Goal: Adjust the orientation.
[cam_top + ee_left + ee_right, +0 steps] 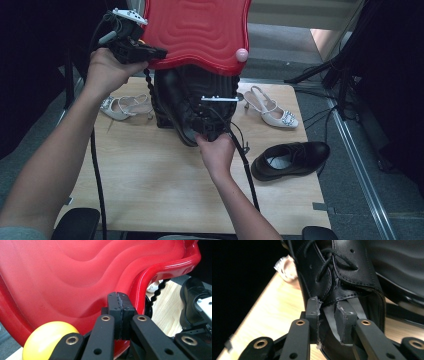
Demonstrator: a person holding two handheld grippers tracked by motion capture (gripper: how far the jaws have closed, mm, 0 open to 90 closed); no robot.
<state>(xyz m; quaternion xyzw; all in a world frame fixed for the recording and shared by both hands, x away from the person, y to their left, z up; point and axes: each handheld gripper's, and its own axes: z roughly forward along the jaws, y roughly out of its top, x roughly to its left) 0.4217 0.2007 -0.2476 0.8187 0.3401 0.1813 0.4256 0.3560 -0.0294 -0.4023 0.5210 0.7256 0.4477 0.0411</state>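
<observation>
Left gripper [150,51] is up high at the back left of the table [150,170], its jaws pressed together on the edge of the red lid [197,30], which is tilted up and open. From the left gripper view the two pads meet flush on the lid's rim [142,293], a yellow ball [48,338] sits low at the left, and a black beaded cord [157,291] hangs down past the rim.

Under the lid sits a black case [172,95], and the black lace-up shoe [187,107] leans out of it, toe towards the person. Right gripper [212,125] is right on that shoe at the middle of the table. In the right gripper view the jaws straddle the collar of the shoe [342,277]: one pad outside the leather, the other inside the opening against the grey lining. There is a narrow gap between pad and leather, so I can't call it a firm pinch; the jaws stand partly apart around the edge.

A second black shoe [292,159] lies on its own at the right of the table, well apart from the case. A white heeled sandal [272,110] rests just right of the case, another white sandal [122,106] on the left. A pink ball [242,54] sits at the lid's right corner
</observation>
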